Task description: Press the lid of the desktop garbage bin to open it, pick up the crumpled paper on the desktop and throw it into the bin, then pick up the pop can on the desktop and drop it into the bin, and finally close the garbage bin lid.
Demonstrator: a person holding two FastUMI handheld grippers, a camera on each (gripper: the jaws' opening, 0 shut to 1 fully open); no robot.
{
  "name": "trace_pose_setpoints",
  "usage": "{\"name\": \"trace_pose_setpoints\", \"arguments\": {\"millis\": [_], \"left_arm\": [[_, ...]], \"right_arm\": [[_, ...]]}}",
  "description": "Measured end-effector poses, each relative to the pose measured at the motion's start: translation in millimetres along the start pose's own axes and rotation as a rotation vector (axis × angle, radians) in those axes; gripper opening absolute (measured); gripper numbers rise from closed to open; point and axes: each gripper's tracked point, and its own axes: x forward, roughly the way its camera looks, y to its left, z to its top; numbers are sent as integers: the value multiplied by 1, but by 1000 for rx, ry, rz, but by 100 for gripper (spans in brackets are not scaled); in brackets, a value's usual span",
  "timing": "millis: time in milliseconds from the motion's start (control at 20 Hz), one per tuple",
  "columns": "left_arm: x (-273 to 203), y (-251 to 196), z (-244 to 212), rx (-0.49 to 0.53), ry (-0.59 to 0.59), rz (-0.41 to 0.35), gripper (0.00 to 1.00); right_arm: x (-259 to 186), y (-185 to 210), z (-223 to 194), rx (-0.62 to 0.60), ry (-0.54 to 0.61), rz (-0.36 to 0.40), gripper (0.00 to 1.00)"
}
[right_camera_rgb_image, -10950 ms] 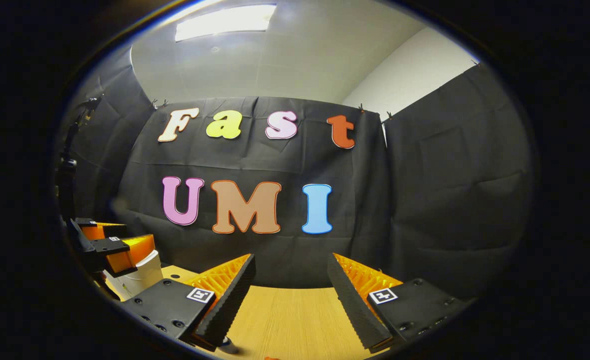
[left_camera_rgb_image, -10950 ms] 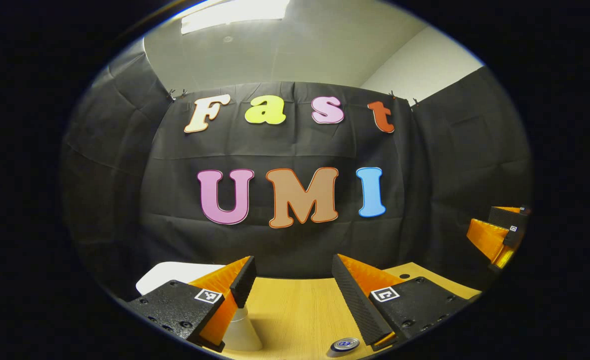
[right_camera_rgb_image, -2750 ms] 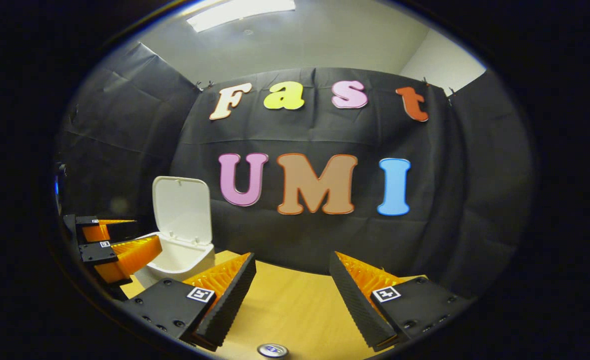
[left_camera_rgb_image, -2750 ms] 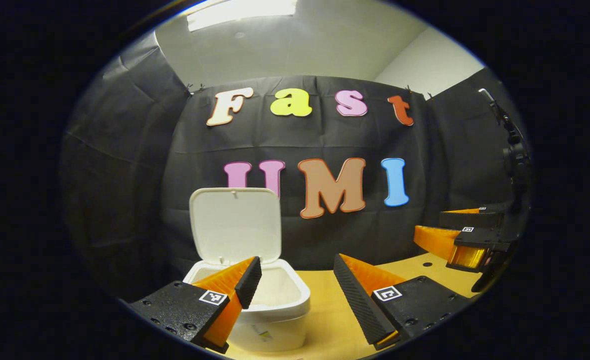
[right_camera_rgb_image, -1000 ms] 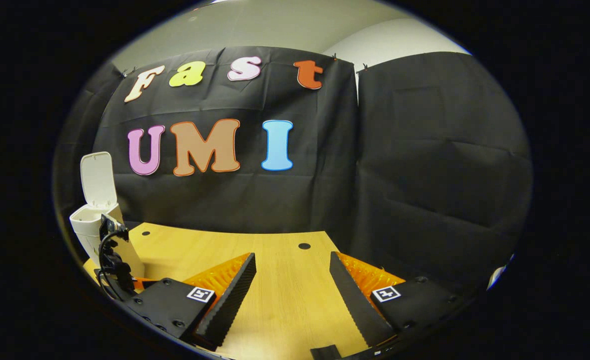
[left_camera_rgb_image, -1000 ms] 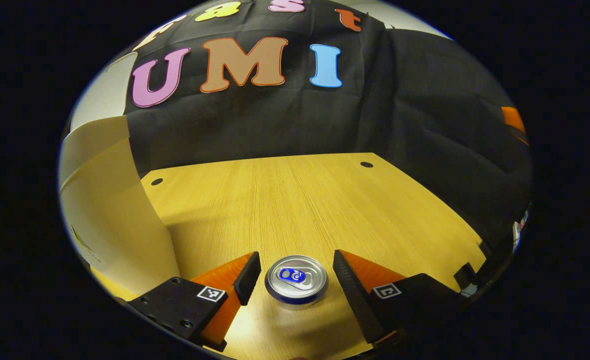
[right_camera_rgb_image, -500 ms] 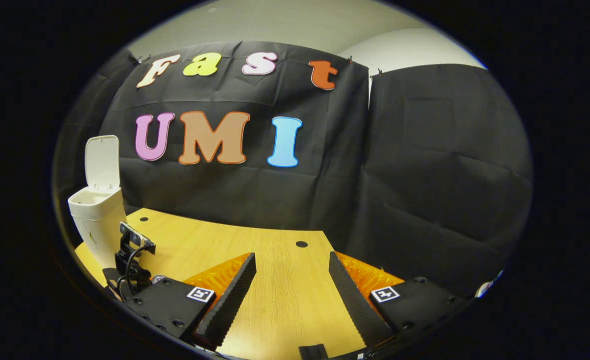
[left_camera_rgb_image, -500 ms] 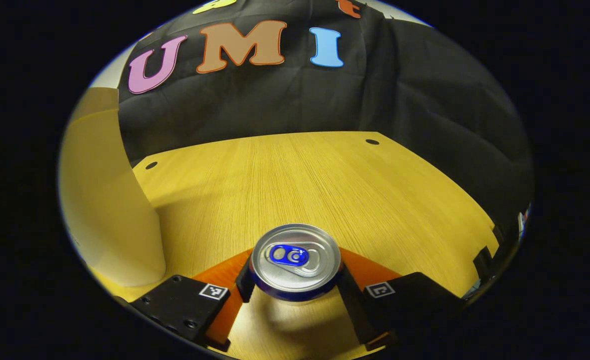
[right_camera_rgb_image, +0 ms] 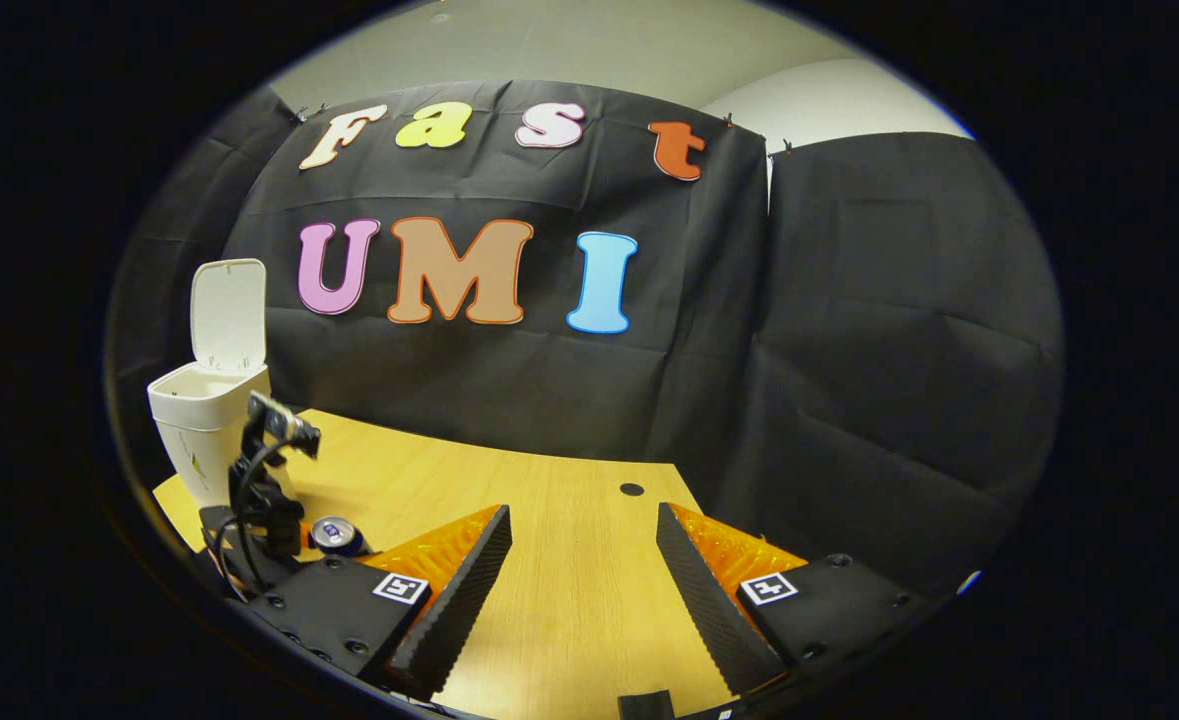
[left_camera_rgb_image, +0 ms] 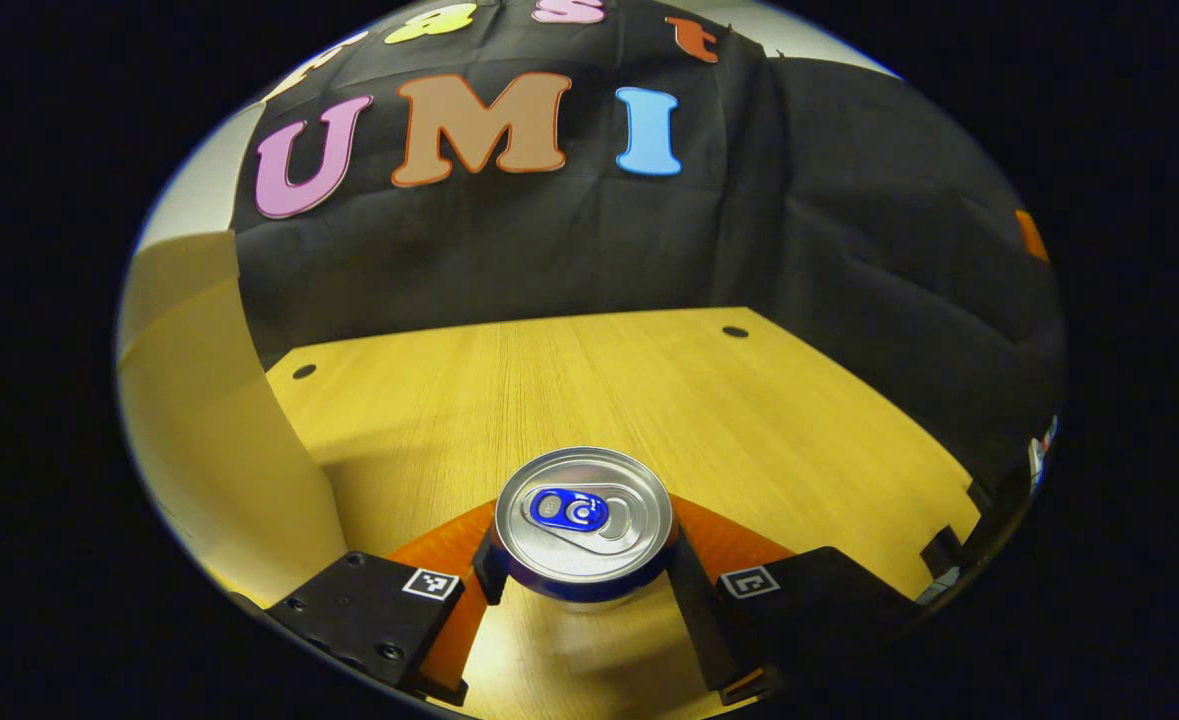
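Note:
The pop can (left_camera_rgb_image: 583,515) stands upright, its silver top and blue tab facing me in the left gripper view. My left gripper (left_camera_rgb_image: 583,572) is shut on its sides, one finger pressing each flank, above the wooden table (left_camera_rgb_image: 649,390). The white bin (left_camera_rgb_image: 214,440) rises close on the left. In the right gripper view the bin (right_camera_rgb_image: 207,430) stands at the far left with its lid (right_camera_rgb_image: 230,315) raised upright. In front of it the can (right_camera_rgb_image: 334,535) sits in the left gripper. My right gripper (right_camera_rgb_image: 581,560) hangs open over the table with nothing between its fingers.
Black cloth walls close the table's back and right sides. Two small dark holes (left_camera_rgb_image: 735,331) (left_camera_rgb_image: 304,371) mark the tabletop near its far edge. The left gripper's camera and cable (right_camera_rgb_image: 274,425) stand up beside the bin.
Within the last second my left gripper shut on the can. Since half a second ago it has risen and tipped back a little with the can. The right gripper stays open, its view panning slightly.

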Motion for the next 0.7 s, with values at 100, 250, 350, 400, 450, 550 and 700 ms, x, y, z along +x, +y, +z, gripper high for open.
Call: {"name": "trace_pose_setpoints", "arguments": {"millis": [100,250,350,400,450,550,700], "left_arm": [[-11,-3,40,-7,-72,-15,79],[-32,5,110,-13,-220,-12,78],[-49,13,147,-12,-295,-2,78],[-58,19,162,-6,-328,10,78],[-66,25,178,4,-364,21,78],[-80,39,204,20,-423,48,78],[-98,60,228,31,-474,90,77]], "right_arm": [[4,7,1,16,-6,16,97],[10,18,3,40,-20,41,97],[15,22,3,49,-28,51,97],[16,24,3,55,-29,57,98],[18,26,3,62,-33,59,94],[23,31,6,72,-39,68,94],[27,44,9,78,-48,92,98]]}}
